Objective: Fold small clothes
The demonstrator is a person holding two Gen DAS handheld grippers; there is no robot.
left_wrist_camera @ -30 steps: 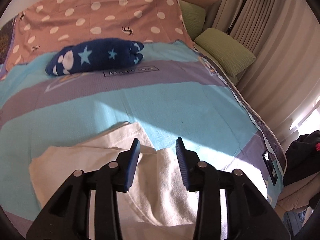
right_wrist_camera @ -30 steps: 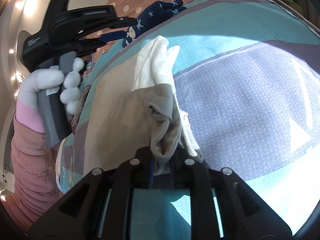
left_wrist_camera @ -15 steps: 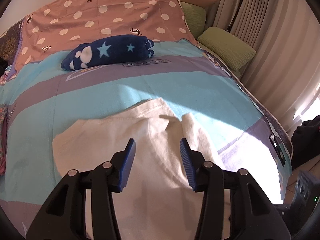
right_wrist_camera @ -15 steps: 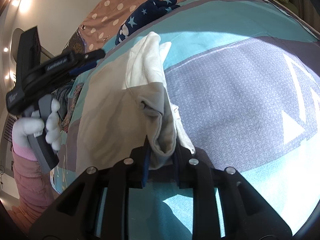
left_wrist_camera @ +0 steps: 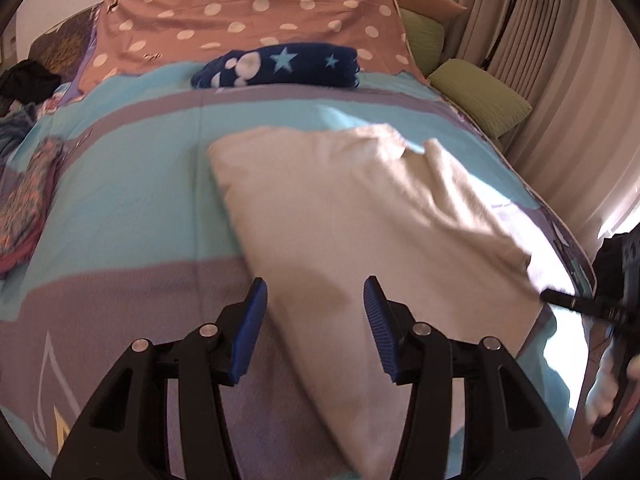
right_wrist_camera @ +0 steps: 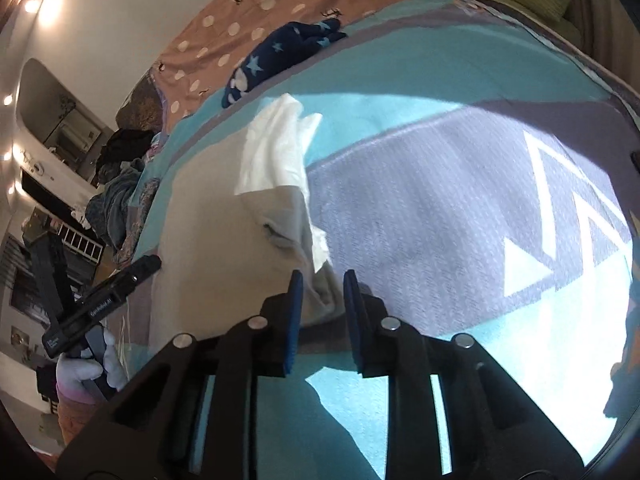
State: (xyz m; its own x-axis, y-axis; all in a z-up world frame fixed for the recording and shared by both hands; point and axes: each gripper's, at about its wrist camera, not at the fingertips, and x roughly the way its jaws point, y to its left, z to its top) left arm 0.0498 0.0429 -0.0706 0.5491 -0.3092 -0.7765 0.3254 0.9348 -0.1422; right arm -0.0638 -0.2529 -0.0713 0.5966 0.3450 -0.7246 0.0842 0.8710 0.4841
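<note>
Cream garment (left_wrist_camera: 360,216) is spread flat on the bed (left_wrist_camera: 120,208), below a folded navy star-patterned cloth (left_wrist_camera: 280,65). The left hand-held gripper (left_wrist_camera: 315,304) is hung over the garment's near corner, its jaws opening with nothing pinched. The right hand-held gripper (right_wrist_camera: 320,300) is kept clamped on a bunched fold at the garment's edge

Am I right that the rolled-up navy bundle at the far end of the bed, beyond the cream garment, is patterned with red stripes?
Not quite. The navy bundle does lie at the far end of the bed, beyond the cream garment, but it carries light blue stars and white blobs, not red stripes. The left wrist view shows this best.
</note>
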